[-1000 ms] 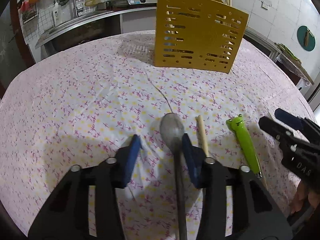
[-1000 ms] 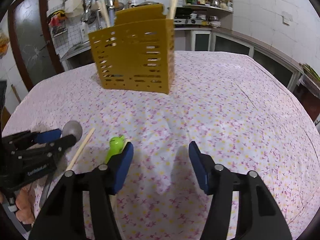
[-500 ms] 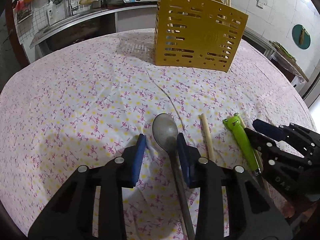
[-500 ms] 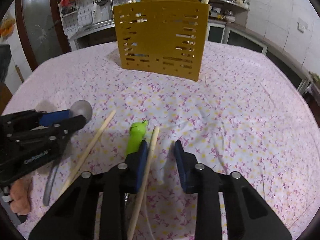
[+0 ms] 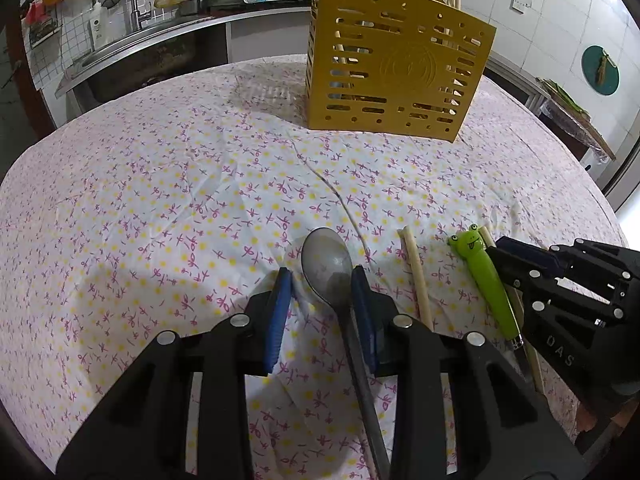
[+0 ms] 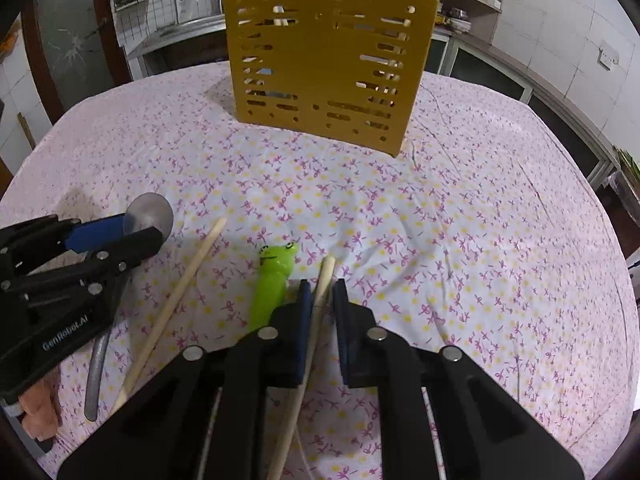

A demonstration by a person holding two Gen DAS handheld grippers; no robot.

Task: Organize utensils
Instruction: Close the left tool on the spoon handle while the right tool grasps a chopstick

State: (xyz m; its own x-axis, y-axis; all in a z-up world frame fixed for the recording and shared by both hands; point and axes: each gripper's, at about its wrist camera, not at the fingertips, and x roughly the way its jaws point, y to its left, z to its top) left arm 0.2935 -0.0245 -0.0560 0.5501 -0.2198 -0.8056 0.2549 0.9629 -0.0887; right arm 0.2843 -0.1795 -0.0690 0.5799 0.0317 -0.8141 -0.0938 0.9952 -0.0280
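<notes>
Between my right gripper's [image 6: 323, 296] pads lies a chopstick [image 6: 316, 316], and that is the relation I care about. Its long axis runs almost straight along the line the gripper points, tip ahead of the fingers, the rest passing back under the body of the tool. The jaws are closing, narrow now; the left pad looks to be against the stick, while a thin gap shows on the right, so I would not call it gripped yet.

My left gripper [image 5: 322, 292] straddles the spoon [image 5: 326, 264]. The bowl sits just past the fingertips and the handle runs back between them, again lengthwise with the tool. Those jaws are closing too, at a middling width, and the spoon lies nearer the right pad than the left; I see no squeeze on it.

A second chopstick [image 6: 176, 300] and the green frog tool [image 6: 272, 280] lie on the cloth [image 6: 460, 240] between the two grippers, roughly parallel to the rest. The frog tool is just beside my right gripper's left finger, close enough to get nudged.

The yellow rack [image 6: 328, 64] stands upright, well ahead of both hands and squarer to the right one, with sticks already standing in it. I judge the lift will need each piece tipped from flat to upright before it drops in.
</notes>
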